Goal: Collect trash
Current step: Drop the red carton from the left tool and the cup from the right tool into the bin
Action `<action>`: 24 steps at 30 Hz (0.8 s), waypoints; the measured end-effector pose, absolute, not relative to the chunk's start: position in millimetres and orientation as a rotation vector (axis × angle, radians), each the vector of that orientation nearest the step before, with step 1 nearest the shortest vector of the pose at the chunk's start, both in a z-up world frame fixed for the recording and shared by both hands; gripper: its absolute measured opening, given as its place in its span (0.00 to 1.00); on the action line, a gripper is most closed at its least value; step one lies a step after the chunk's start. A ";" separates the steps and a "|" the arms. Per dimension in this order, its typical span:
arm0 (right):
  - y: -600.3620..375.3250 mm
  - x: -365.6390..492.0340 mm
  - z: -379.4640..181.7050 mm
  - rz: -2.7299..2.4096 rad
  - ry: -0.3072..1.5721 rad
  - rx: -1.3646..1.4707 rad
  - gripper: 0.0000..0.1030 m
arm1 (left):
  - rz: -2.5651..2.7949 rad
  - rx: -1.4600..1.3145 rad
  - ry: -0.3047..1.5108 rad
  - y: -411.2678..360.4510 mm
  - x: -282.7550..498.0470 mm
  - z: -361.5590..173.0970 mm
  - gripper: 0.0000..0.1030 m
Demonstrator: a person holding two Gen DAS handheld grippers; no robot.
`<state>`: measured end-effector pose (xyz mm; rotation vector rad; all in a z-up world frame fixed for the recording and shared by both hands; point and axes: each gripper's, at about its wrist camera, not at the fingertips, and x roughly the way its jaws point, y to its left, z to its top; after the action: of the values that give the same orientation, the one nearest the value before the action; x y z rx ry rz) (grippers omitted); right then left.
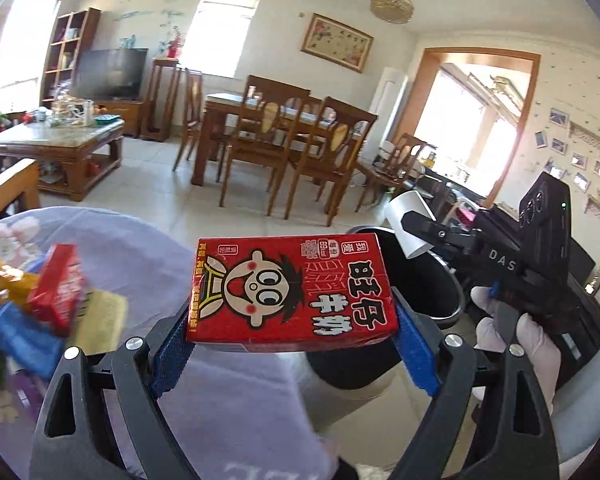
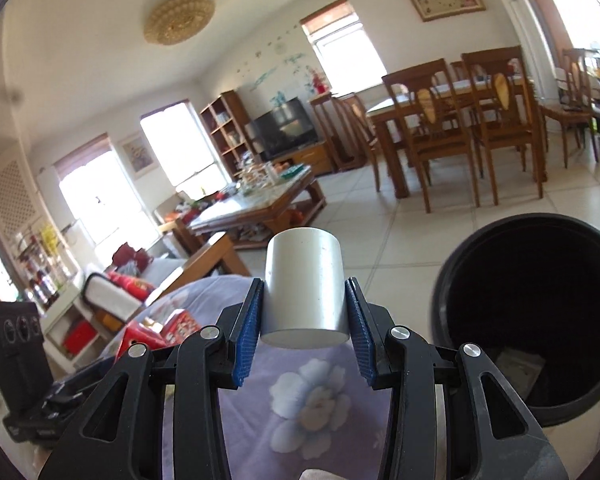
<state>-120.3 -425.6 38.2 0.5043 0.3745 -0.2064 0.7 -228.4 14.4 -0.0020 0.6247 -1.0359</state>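
Observation:
My left gripper (image 1: 294,316) is shut on a red milk carton (image 1: 290,290) with a cartoon face, held above the edge of the purple flowered cloth (image 1: 236,400). My right gripper (image 2: 305,322) is shut on a white paper cup (image 2: 305,288), held above the same cloth (image 2: 308,404). The right gripper with the cup (image 1: 410,222) also shows in the left wrist view at the right. A black trash bin (image 2: 540,312) stands open to the right of the cloth, with a wrapper inside. Its rim (image 1: 456,300) shows behind the carton in the left wrist view.
More trash lies on the cloth at the left: a red box (image 1: 58,286), a blue packet (image 1: 22,340) and yellow wrappers (image 1: 100,320). A red box (image 2: 160,330) shows in the right wrist view. Farther off stand a dining table with chairs (image 1: 284,136) and a coffee table (image 1: 56,148).

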 end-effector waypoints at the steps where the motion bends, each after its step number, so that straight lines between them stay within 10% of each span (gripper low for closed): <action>1: -440.3 -131.9 37.4 -0.244 0.360 0.521 0.40 | -1.066 -0.001 0.625 -244.8 -2.3 13.1 0.84; 24: -587.5 -192.1 -67.7 -0.727 0.647 0.582 0.40 | -1.214 0.539 0.728 -523.4 -55.1 -80.4 0.84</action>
<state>-192.1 -587.5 -67.7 0.5816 0.6467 -0.7272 -55.1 -523.4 -80.4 0.5391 0.7285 -1.2142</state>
